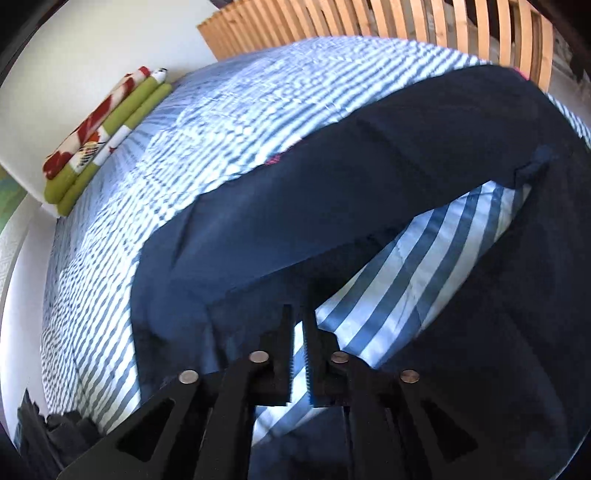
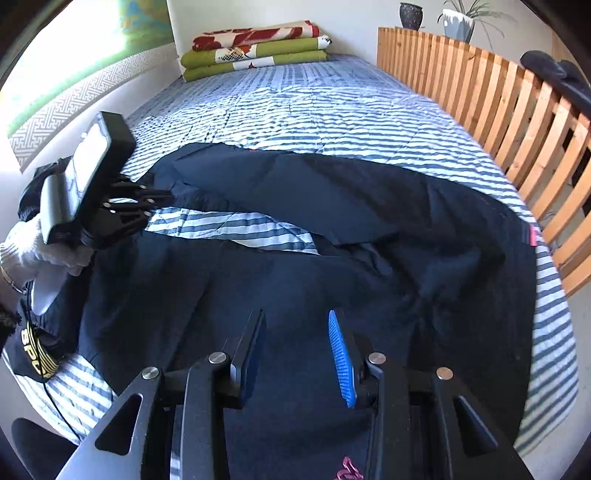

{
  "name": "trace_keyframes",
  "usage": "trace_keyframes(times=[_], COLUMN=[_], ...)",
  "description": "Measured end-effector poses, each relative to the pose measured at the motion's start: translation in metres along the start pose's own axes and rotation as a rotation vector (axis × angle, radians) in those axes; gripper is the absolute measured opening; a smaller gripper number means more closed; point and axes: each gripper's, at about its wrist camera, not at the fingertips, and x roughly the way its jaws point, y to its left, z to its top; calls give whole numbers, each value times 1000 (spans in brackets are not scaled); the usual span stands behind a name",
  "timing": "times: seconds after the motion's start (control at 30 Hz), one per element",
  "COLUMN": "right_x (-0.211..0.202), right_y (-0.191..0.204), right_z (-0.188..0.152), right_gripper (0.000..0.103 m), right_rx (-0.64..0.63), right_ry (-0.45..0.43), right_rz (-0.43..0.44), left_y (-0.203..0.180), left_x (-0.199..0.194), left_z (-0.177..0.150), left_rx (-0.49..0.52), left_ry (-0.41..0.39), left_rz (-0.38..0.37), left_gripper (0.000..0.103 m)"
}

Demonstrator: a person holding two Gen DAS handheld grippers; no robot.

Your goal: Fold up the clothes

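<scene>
**A:** Where is your garment lying right now?

**B:** Your dark navy garment (image 2: 332, 206) is spread across the striped bedspread (image 2: 295, 110), reaching from the near edge of the bed toward the wooden slatted rail (image 2: 498, 122). One long part of it runs off to the left and another lies nearer you, with a wedge of striped cover showing between them. There is a small pink tag (image 2: 532, 236) at its far right edge, near the rail.

**A:** And your left claw?

**B:** Your left gripper (image 1: 300, 321) has its jaws nearly pressed together, with only a thin slit between them. In its own view the tips sit right at the edge of the navy cloth, over bare stripe; you cannot tell from there whether any fabric is pinched. From the right camera it sits at the end of the left-running part, held by your white-gloved hand (image 2: 44, 247).

**A:** Your right one?

**B:** Your right gripper (image 2: 297, 332) is spread, blue ribbed pads facing each other, hovering over the near part of the garment with nothing between them.

**A:** Any containers in sight?

**B:** Only two pots on the ledge behind the rail: a dark speckled vase (image 2: 411, 15), whose contents you cannot see, and a pale pot (image 2: 458, 23) holding a thin-leaved plant. A folded blanket stack (image 2: 255, 50), green and red-flowered, rests at the far end of the bed.
</scene>
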Motion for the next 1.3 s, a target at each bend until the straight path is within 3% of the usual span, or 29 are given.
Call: trace_keyframes(times=[0.1,0.23,0.27,0.33,0.37,0.47,0.57,0.7,0.77,0.83,0.93,0.97,1.0,1.07,1.13,1.17,1.2,1.3], right_x=[14,30,32,35,36,39,42,51,57,60,60,60,61,62,63,62,62,63], right_y=[-3,-6,-6,-9,-10,-15,-29,-55,-64,-62,-52,-49,-47,-44,-45,-46,-49,-52], right_z=[1,2,2,3,4,6,9,11,14,17,19,19,20,23,27,29,30,30], right_gripper=[32,32,32,32,32,32,32,32,32,32,32,32,32,32,32,32,32,32], right_rx=[10,10,6,8,9,22,55,141,174,162,135,126,119,105,119,127,136,141], right_ry=[4,23,25,23,20,25,34,59,75,83,78,77,77,79,78,77,75,70], right_rz=[11,31,33,33,30,52,80,106,123,113,125,127,126,129,145,151,156,146], left_y=[-12,-9,-7,-5,-5,-12,-2,16,15,6,-9,-13,-21,-35,-38,-36,-34,-37], left_x=[16,29,31,34,35,35,26,10,12,14,19,20,21,24,29,32,38,39], left_z=[9,25,28,33,35,36,34,25,20,19,24,27,30,38,50,55,61,61], left_rx=[44,42,36,34,42,72,4,-32,-23,23,78,89,109,156,176,165,144,171], left_ry=[7,-16,-16,-17,-18,-26,-37,-43,2,4,14,14,8,-24,-47,-44,-27,-24], left_rz=[27,15,3,-41,-60,-38,-126,-154,-180,-116,-153,-158,-165,-131,-114,-134,-154,-141], left_gripper=[36,36,36,17,0,0,0,0,3,3,33,52,63,65,60,25,3,1])
